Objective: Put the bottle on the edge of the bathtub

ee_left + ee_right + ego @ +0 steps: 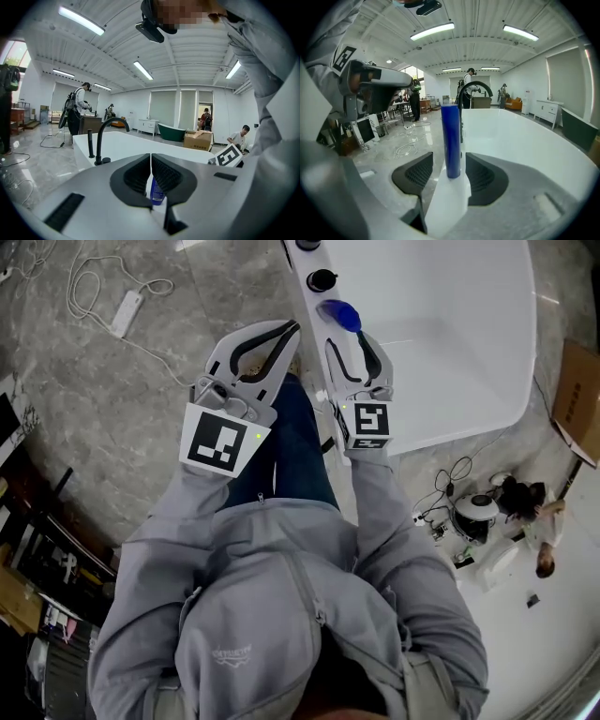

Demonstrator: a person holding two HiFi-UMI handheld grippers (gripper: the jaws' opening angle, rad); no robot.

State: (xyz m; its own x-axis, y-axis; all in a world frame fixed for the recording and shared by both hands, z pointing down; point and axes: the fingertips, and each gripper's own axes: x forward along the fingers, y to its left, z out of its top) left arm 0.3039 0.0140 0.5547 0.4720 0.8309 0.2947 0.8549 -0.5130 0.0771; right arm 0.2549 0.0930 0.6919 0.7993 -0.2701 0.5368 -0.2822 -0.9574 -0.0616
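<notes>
A blue bottle [339,315] stands upright on the white bathtub's [450,352] near rim. In the right gripper view the bottle [451,140] rises just beyond my right gripper [449,160], whose jaws stand open on either side with gaps to the pads. From the head view the right gripper [352,341] sits right behind the bottle. My left gripper [284,332] hovers to the left of the tub over the floor, jaws shut and empty. Through its closed jaws [151,157] the bottle's lower part [156,191] shows behind.
A black faucet [322,279] and a black knob stand on the rim beyond the bottle. A white power strip with cable [127,312] lies on the grey floor at left. A cardboard box [577,399] and a person by cables sit right of the tub.
</notes>
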